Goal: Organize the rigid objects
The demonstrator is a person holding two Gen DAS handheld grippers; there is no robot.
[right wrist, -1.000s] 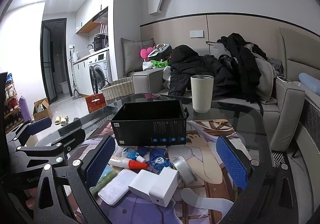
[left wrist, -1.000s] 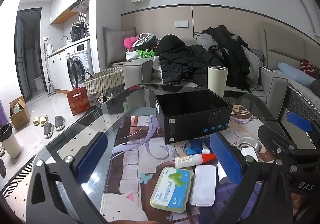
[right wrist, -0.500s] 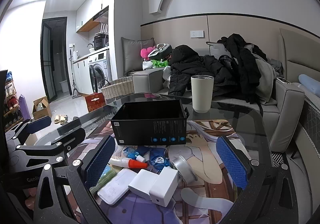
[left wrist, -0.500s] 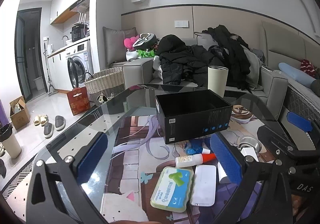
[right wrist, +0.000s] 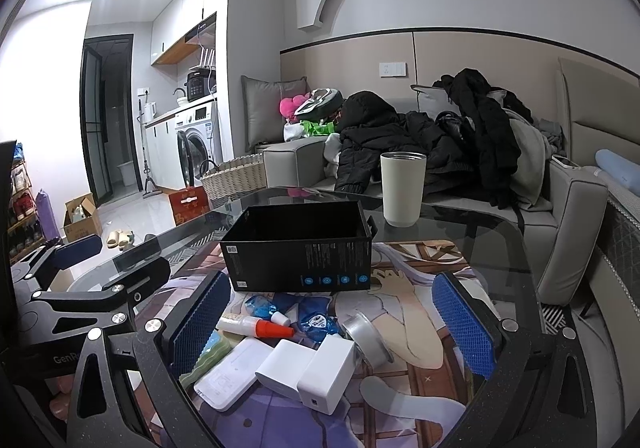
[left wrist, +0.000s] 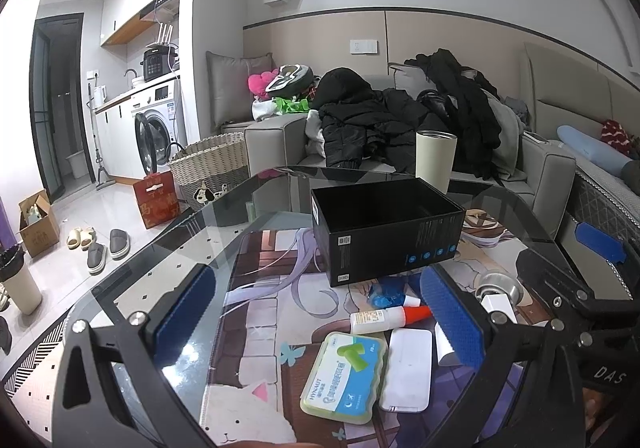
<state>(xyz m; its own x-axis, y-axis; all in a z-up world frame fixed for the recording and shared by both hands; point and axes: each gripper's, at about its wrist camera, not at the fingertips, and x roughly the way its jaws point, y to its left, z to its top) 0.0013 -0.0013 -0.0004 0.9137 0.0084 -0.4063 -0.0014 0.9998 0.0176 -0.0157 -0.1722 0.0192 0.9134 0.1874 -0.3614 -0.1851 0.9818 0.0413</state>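
Note:
An empty black box [left wrist: 386, 226] [right wrist: 298, 244] stands on a printed mat on the glass table. In front of it lie a glue bottle with a red cap [left wrist: 386, 318] [right wrist: 256, 326], blue packets [right wrist: 316, 322], a green earplug case [left wrist: 344, 378], a flat white case [left wrist: 408, 368] [right wrist: 232, 374], white adapter blocks [right wrist: 316, 370] and a metal tin [right wrist: 366, 336]. My left gripper [left wrist: 316, 324] is open above the table, its right finger near the glue bottle. My right gripper [right wrist: 328, 328] hangs open over the white blocks and tin. Neither holds anything.
A cream tumbler [right wrist: 402, 187] stands behind the box. A sofa piled with dark coats [left wrist: 404, 119] runs along the back. A wicker basket [left wrist: 212, 163], a red bag [left wrist: 158, 197], slippers and a washing machine [left wrist: 158, 135] are at the left on the floor.

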